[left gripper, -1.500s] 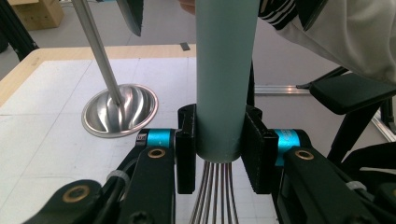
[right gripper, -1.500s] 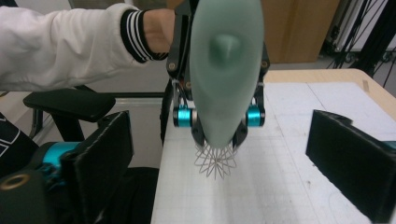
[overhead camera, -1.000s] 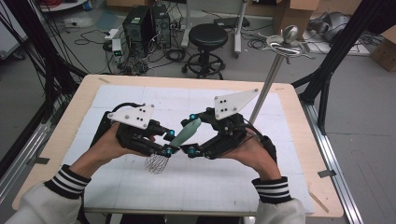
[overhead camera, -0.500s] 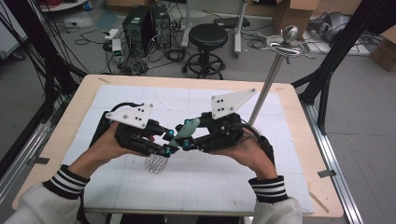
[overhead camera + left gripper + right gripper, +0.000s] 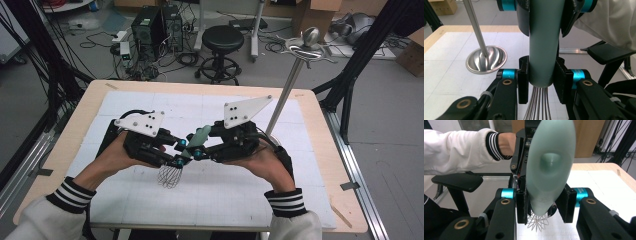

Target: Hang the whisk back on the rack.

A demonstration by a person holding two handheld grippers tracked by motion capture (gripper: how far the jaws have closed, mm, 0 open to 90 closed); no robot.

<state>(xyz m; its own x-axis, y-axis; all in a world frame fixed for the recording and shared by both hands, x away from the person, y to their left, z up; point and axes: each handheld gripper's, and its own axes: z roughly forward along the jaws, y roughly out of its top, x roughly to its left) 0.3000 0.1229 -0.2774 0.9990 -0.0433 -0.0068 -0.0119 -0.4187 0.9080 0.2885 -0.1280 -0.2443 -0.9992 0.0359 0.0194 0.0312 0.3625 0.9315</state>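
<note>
1. Left gripper [image 5: 179, 161] first: we see its two black jaws pressed against either side of the whisk [image 5: 541, 42], at the bottom end of the pale green handle, right where the wires leave it.
2. Our right gripper [image 5: 192, 151] is likewise clamped on the same handle, a little further up toward its rounded end; in the right gripper view [image 5: 544, 206] the jaws sit tight on both flanks of the handle.
3. Seen from above, the whisk [image 5: 187, 150] stands held between the two grippers, handle tilted up and away toward the right, wire head hanging just above the table [image 5: 320, 150] near its middle.
4. Both hands come in from the near edge: the left hand [image 5: 117, 156] wraps its gripper from the left, the right hand [image 5: 262, 162] from the right, so that the two grippers meet tip to tip.
5. Both sleeves are white with black-and-white striped cuffs.
6. Farther out, a metal stand [image 5: 287, 95] rises slanted from the table to the right of the grippers; its round shiny base [image 5: 486, 59] rests on the white mat.
</note>
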